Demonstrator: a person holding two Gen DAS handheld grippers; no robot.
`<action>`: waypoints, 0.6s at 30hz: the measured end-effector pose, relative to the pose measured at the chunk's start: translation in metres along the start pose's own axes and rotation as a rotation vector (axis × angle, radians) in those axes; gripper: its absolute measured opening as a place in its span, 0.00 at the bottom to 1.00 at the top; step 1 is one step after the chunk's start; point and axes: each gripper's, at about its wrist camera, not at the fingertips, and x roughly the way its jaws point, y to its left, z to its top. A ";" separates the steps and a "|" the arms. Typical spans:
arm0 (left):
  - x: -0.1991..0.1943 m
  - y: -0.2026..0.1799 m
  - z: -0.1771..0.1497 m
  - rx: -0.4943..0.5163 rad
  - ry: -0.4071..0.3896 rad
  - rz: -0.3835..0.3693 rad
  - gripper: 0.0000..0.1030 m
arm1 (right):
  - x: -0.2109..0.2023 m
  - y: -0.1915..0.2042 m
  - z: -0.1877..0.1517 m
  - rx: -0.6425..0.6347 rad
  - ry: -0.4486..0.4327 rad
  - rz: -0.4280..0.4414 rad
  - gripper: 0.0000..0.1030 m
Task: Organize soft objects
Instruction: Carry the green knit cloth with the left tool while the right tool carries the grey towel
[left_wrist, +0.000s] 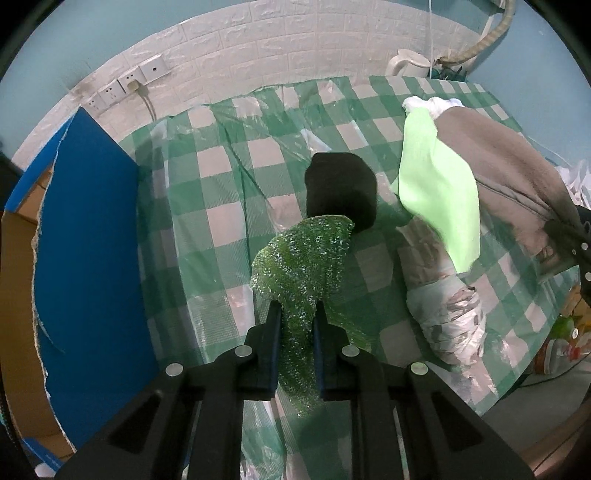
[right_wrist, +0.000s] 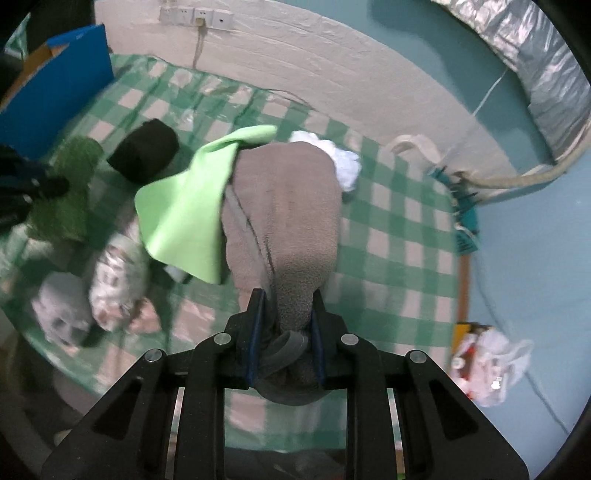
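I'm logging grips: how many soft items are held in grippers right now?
2: the green scrubber in the left gripper, the grey towel in the right gripper.

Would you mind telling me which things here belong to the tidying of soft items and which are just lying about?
Part of the job: green scouring cloth, grey towel, light green cloth, black sponge, white cloth, blue box.

Lying about: white kettle, wall sockets, plastic bag.
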 end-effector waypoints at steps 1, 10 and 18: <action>-0.001 -0.001 0.000 0.001 -0.002 0.001 0.14 | 0.000 0.000 -0.001 -0.007 0.003 -0.023 0.21; -0.010 -0.008 0.000 0.009 -0.021 0.001 0.14 | 0.001 -0.023 -0.016 0.020 0.028 -0.126 0.20; -0.019 -0.007 0.003 0.007 -0.048 0.007 0.14 | 0.012 -0.044 -0.025 0.063 0.080 -0.217 0.20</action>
